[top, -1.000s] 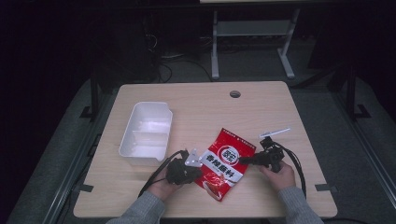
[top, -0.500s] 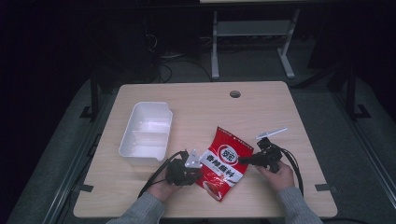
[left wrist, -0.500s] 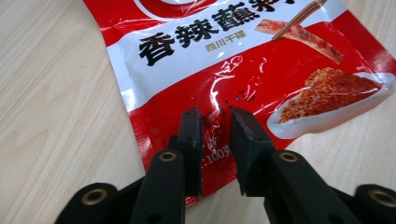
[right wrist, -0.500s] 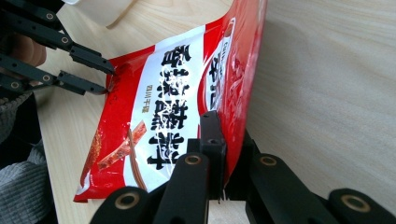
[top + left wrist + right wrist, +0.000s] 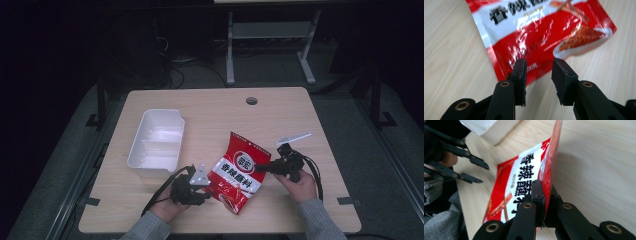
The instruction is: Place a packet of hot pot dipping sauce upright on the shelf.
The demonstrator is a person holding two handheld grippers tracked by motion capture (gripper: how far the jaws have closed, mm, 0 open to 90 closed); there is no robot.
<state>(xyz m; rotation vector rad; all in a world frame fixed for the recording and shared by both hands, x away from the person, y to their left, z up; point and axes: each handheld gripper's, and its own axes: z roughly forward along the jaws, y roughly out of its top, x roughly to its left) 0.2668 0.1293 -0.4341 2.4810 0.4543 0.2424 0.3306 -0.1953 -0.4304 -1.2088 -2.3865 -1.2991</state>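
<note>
The table has lots of bare wood at the far side and at the right, and its near edge is close to both hands. On the left sits a white tray, just far of the left claw. That claw is released, with a gap between its jaws, and its tips sit right at the near left edge of the red bag. The bag lies in the middle near part of the table, its right edge lifted. The right claw is clenched on that edge. A small white strip lies just far of the right hand.
</note>
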